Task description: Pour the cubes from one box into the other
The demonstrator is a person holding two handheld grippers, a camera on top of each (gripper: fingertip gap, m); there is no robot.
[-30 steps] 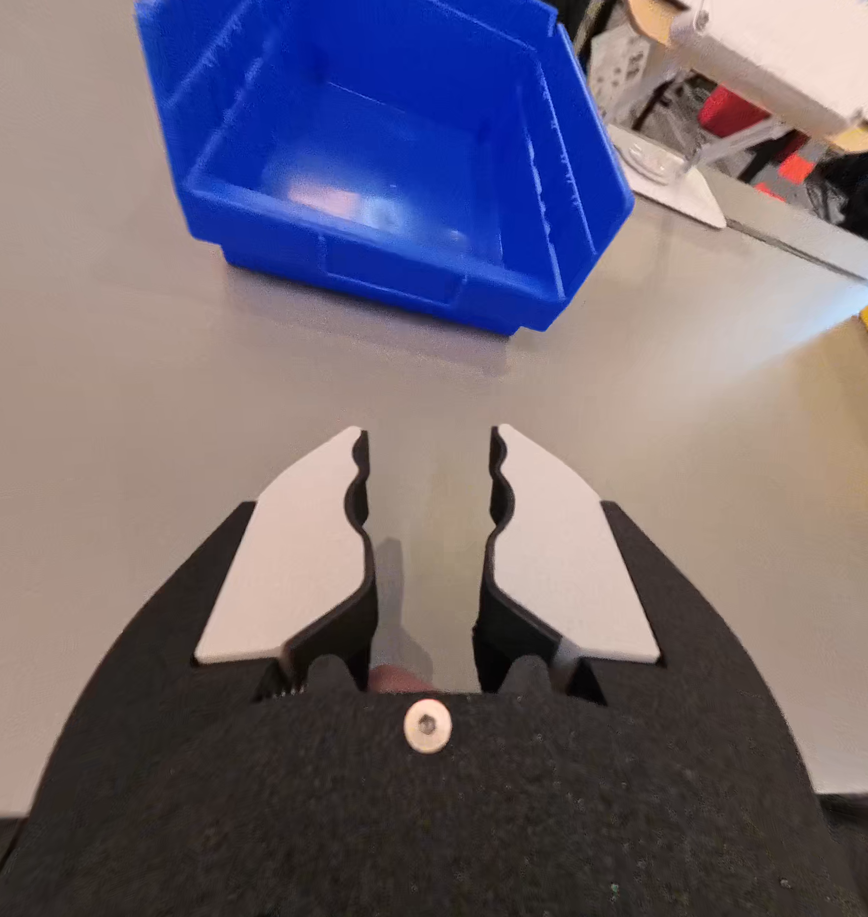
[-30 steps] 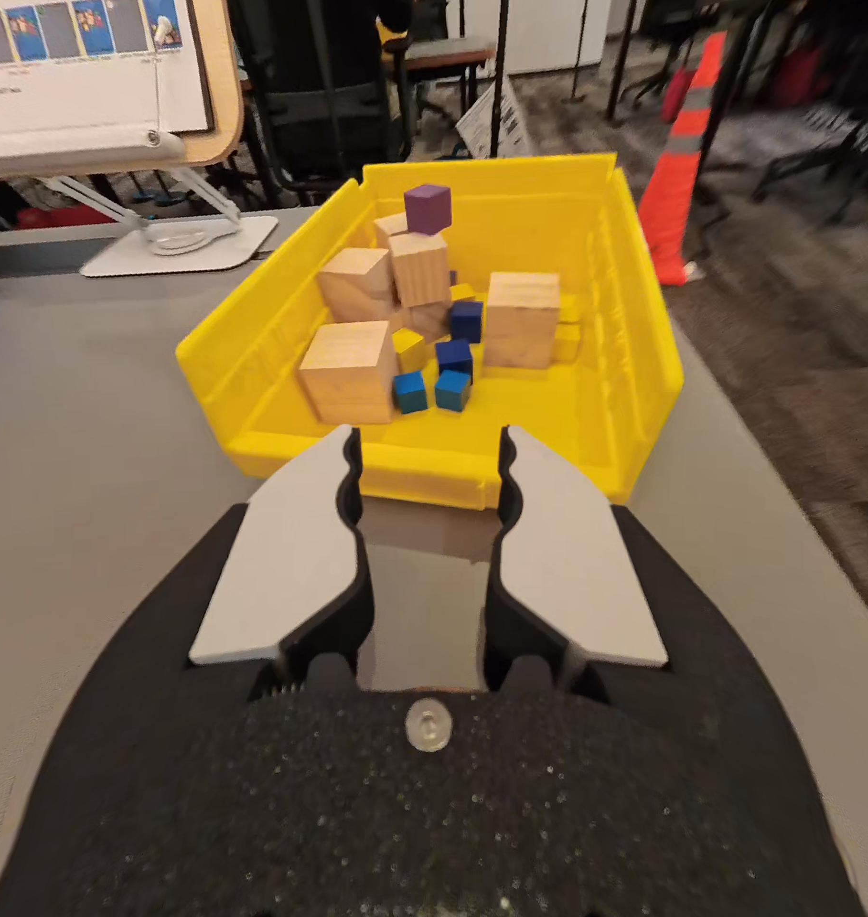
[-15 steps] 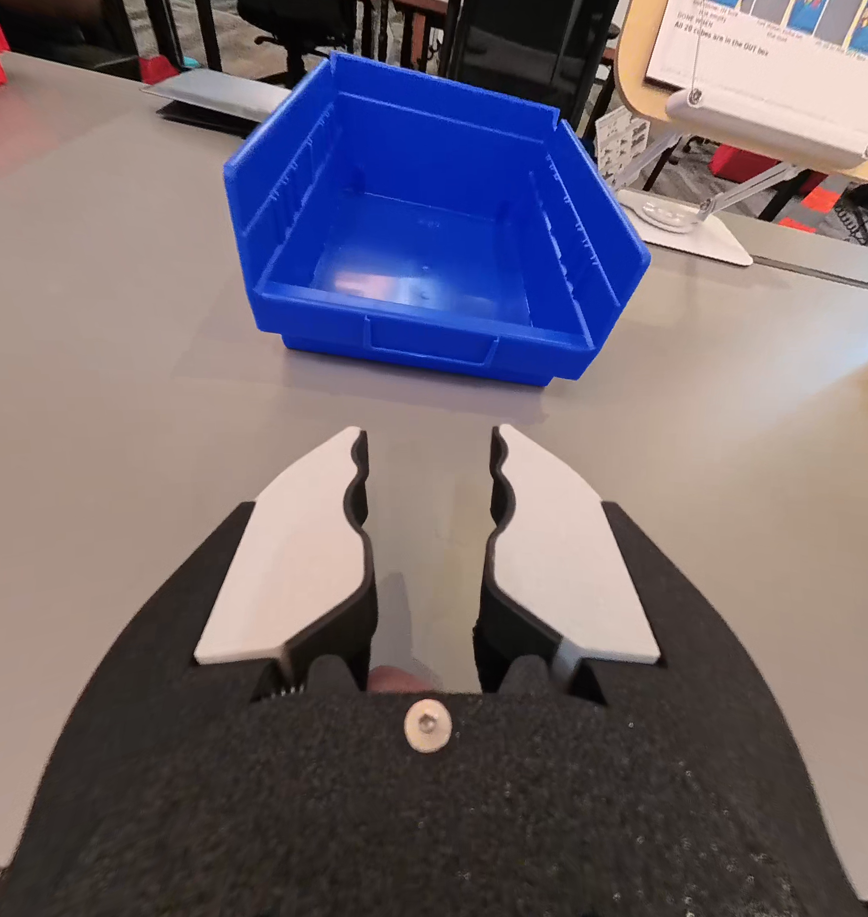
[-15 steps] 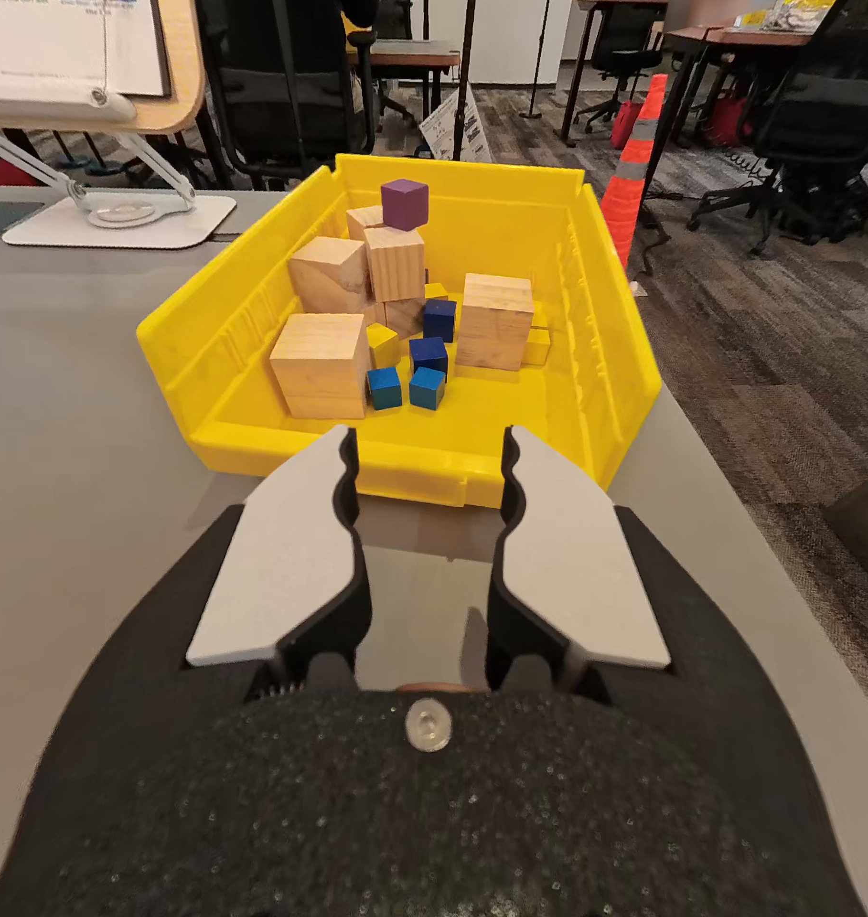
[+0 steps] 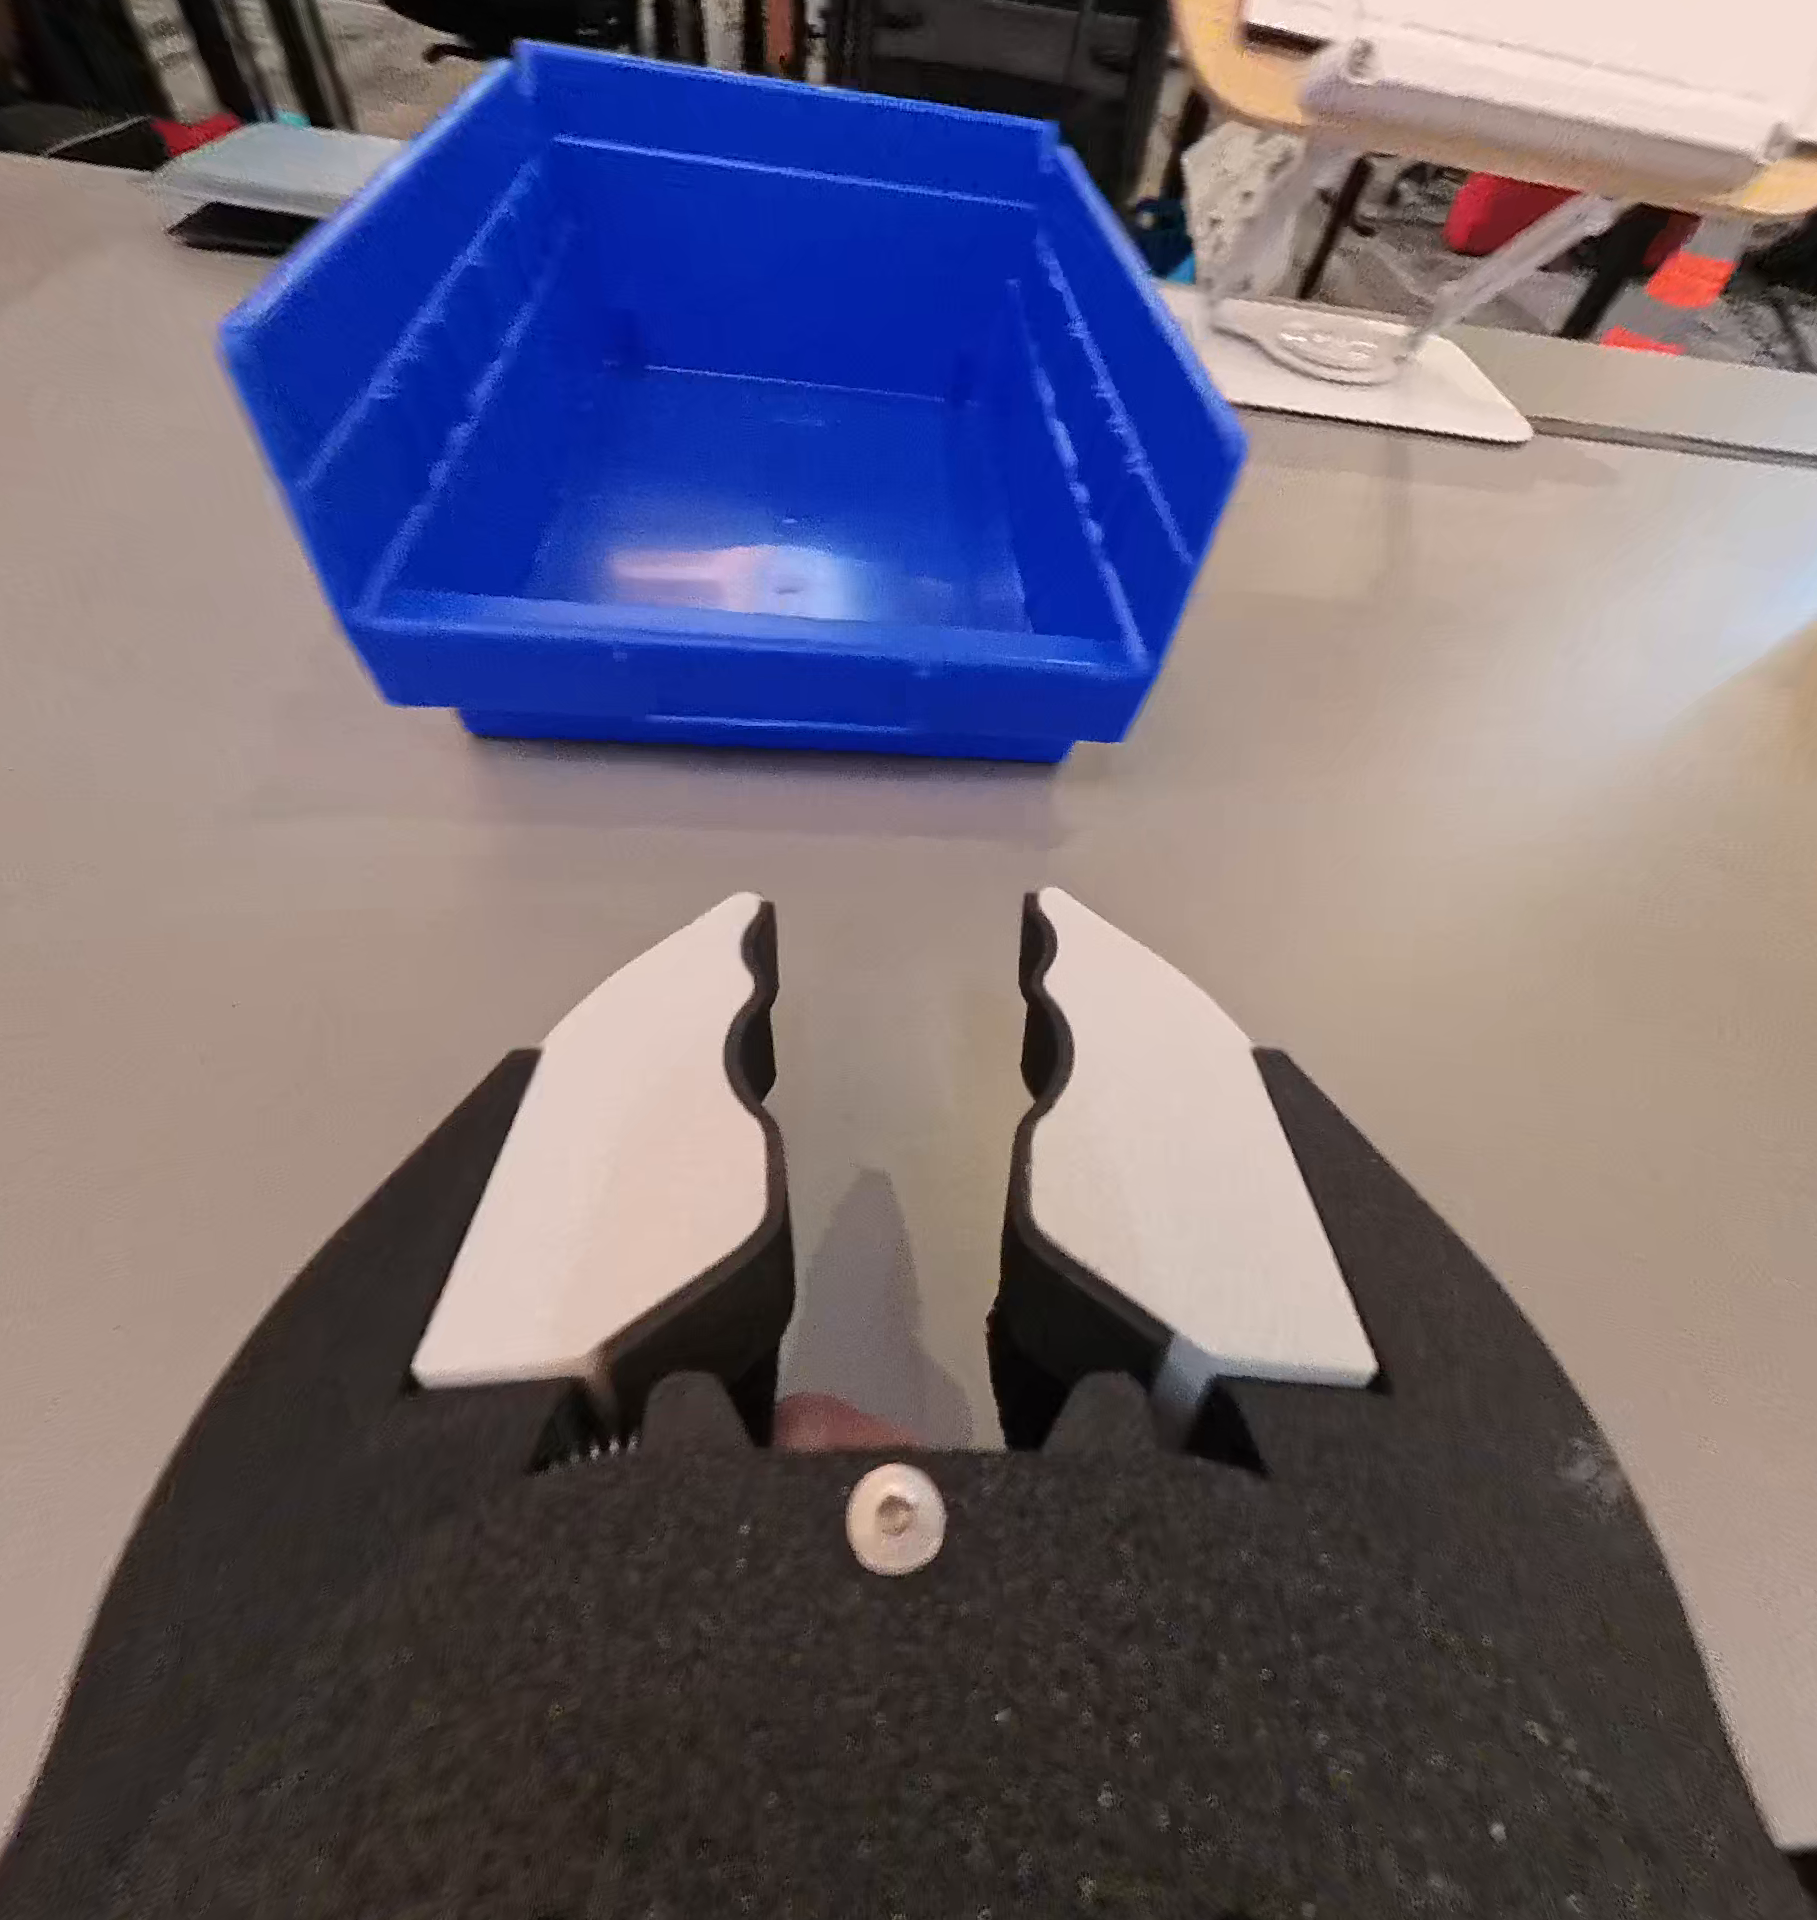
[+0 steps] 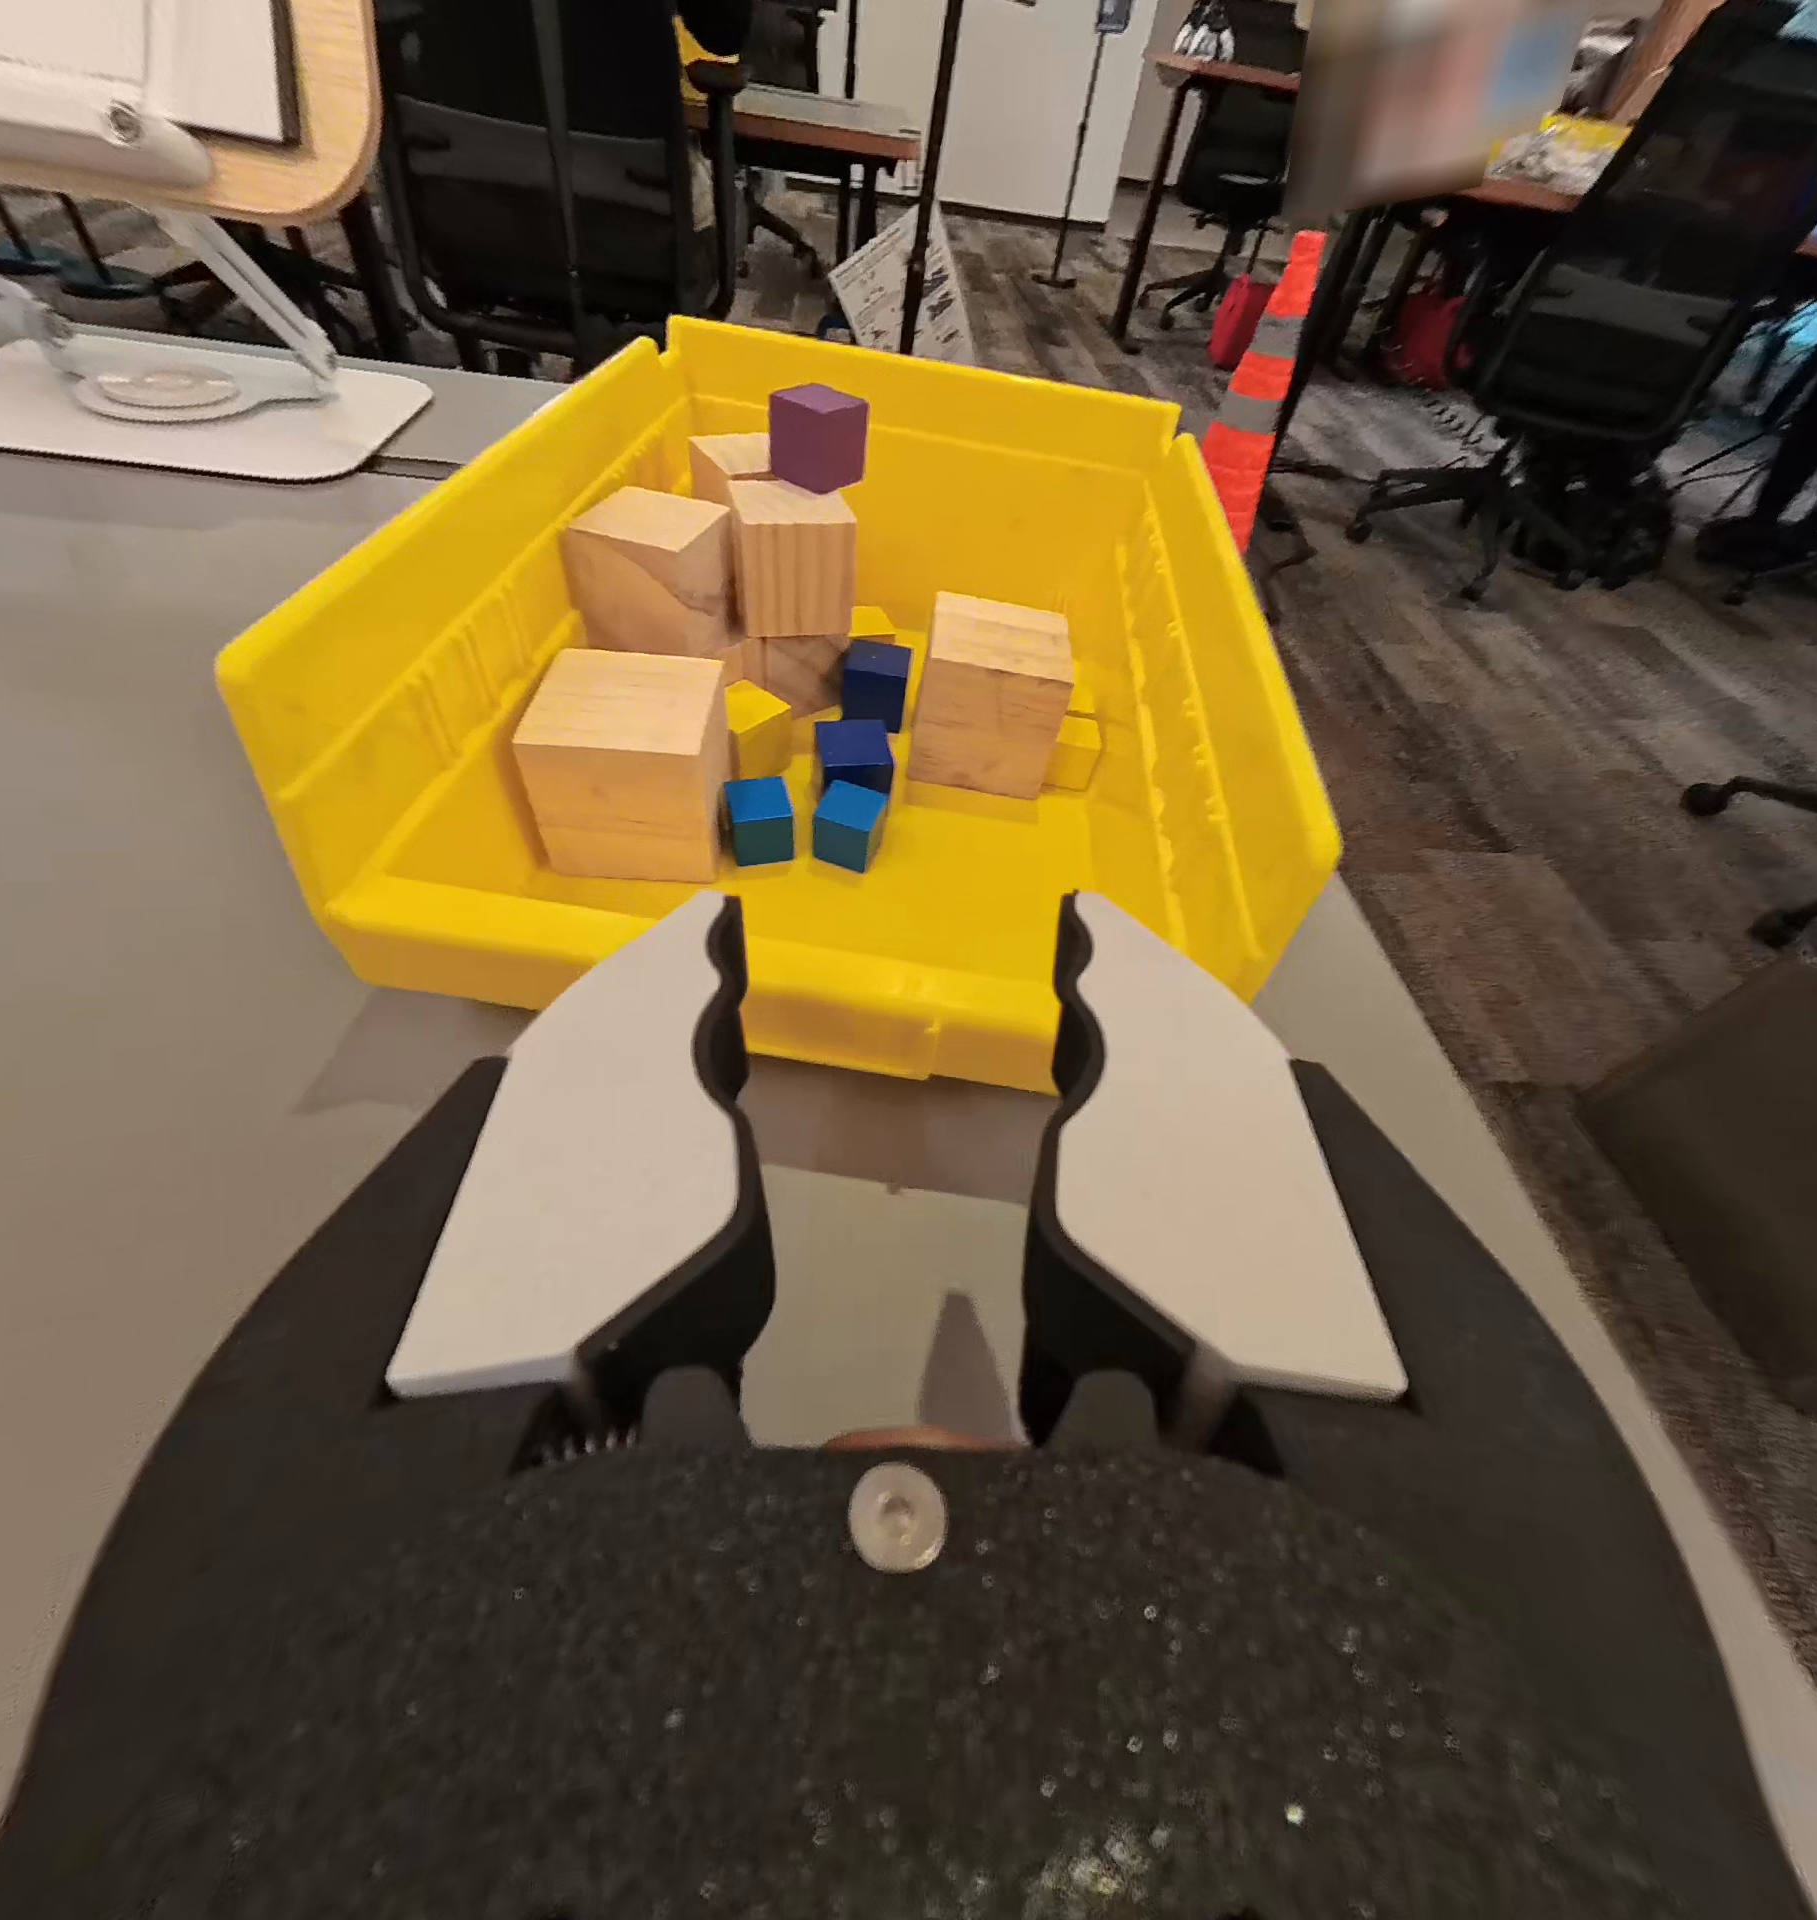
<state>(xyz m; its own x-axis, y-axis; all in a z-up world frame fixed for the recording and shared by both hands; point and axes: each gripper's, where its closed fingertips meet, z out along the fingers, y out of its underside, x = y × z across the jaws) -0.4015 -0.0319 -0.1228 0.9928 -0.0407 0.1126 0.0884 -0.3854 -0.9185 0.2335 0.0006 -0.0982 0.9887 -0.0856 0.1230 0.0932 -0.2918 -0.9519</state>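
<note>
**Yellow box loaded, blue box empty, both tongs bare**

Plastic, stiff and moulded, makes up both boxes, so each should keep its shape when lifted by 1 wall. The yellow box (image 6: 395,727) stands on the grey tabletop (image 6: 104,831) near its right edge, its low front lip facing the right tongs (image 6: 893,914). Inside lies a loose heap of cubes: about 6 large pale wooden cubes (image 6: 623,758), a purple cube (image 6: 819,436) perched on top of the pile, several small blue cubes (image 6: 852,826) and a few small yellow ones that are hard to count against the yellow floor. Nothing fixes the cubes, so they will likely slide and tumble once the box tips, and the purple one looks ready to fall first. With the wood inside, the box is probably moderately heavy and weighted toward its back half.

A side wall or the tall back wall seems the firmer place to pinch; the smooth plastic may slip under a light grip.

The right tongs stand moderately parted, holding nothing, tips just short of the front lip and seemingly not touching it.

The blue box (image 5: 364,416) sits empty on the same tabletop, open front turned toward the left tongs (image 5: 899,920). Those are likewise moderately parted and bare, well apart from the box, over bare tabletop.
</note>
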